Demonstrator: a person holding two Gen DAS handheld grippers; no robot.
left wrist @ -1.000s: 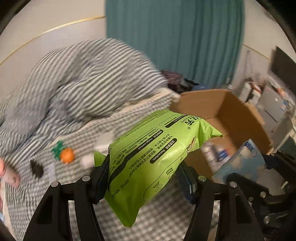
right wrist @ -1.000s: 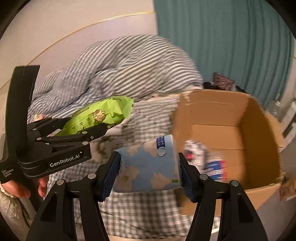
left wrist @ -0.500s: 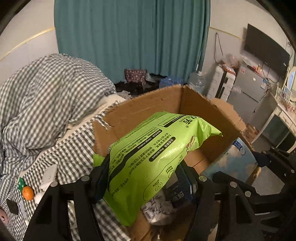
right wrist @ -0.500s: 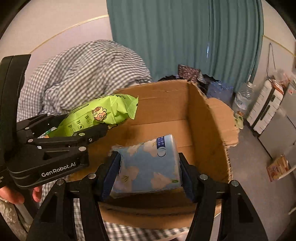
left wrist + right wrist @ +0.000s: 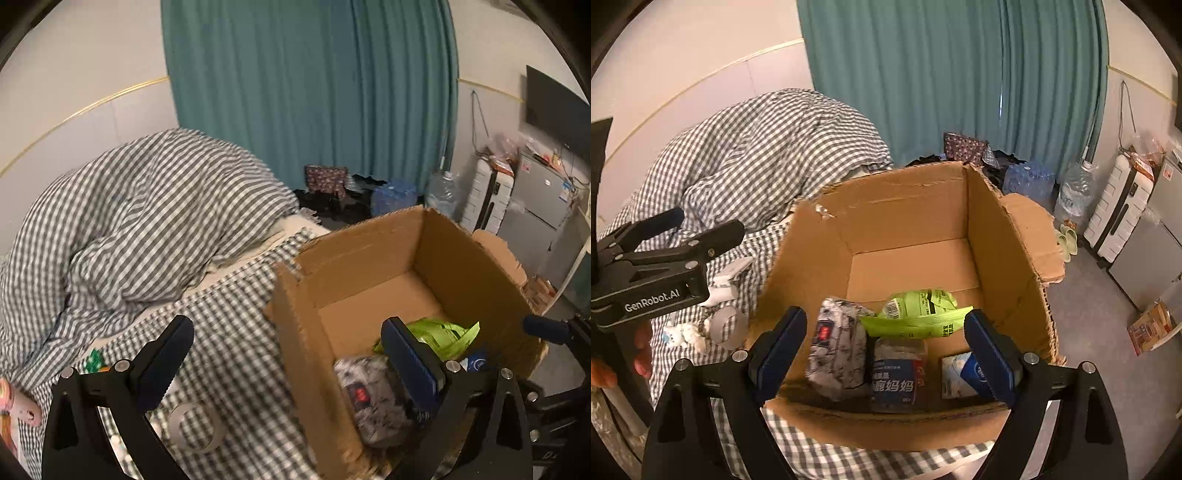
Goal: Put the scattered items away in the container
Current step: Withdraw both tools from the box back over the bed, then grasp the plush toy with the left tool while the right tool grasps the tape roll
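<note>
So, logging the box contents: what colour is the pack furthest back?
Lime green pack with dark print, clearest in the right wrist view.

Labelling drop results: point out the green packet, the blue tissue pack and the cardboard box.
green packet (image 5: pixel 916 317): right wrist view, middle of its printed face, lying inside the box.
blue tissue pack (image 5: pixel 956 376): right wrist view, its visible pale front, partly behind the tool finger.
cardboard box (image 5: pixel 905 218): right wrist view, inner far wall.
</note>
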